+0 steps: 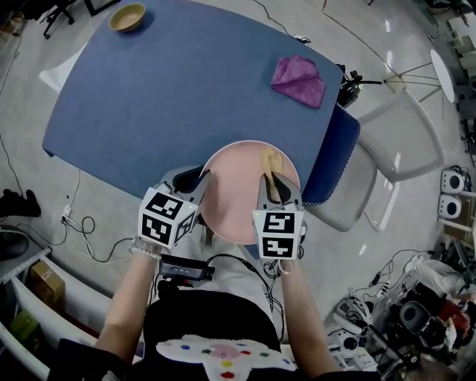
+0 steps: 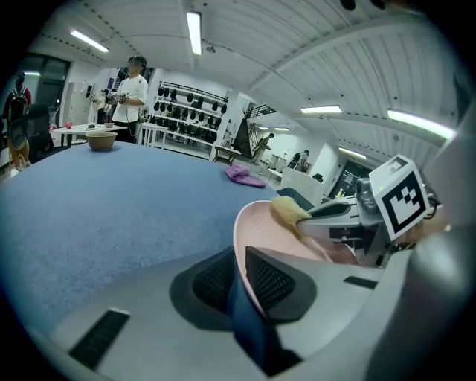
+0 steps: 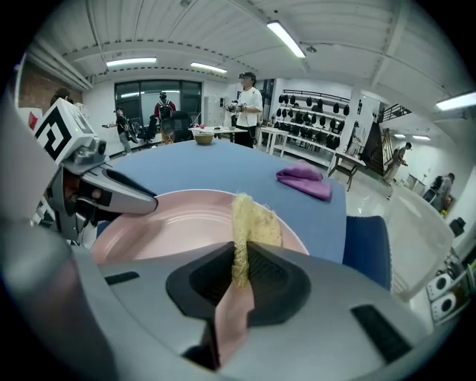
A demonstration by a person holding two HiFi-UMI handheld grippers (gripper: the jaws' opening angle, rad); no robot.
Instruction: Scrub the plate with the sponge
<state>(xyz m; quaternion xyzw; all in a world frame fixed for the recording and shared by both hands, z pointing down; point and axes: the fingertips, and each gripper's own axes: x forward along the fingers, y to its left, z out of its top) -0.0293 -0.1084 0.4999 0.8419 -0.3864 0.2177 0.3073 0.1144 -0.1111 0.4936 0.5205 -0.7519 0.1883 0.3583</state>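
Plainly, tabletop [image 1: 171, 97]: blue and wide; the task's thing sits at its near edge, jutting out past it toward the person.
Plate [image 1: 234, 193]: pink, tilted with its left rim raised; I cannot tell whether any part of it rests on the tabletop.
Biggest risk: the plate probably drops or swings if the scrubbing push beats the single grip on its rim, since so much of it hangs off the edge.
Cause: the left tool [image 2: 239, 279] pinches only the thin rim between its pads, a narrow hold that could let the plate pivot.
Second risk: the sponge [image 3: 253, 219] may slide out of its grip, because it is thin and floppy and only its near end is clamped.
Right tool [image 3: 239, 271]: pressed together on that near end, the free end lying against the plate's inner face near the far rim.
Smaller risk: the two tools are close across the plate, so a wide stroke could knock one into the other.
Plate contents: nothing but the sponge, and no foam or water that I can make out.
Bowl [image 1: 127, 16]: tan, at the far corner, well apart from the work; it looks empty.
Cloth [image 1: 299, 79]: purple, crumpled, on the tabletop's far right, in no container.
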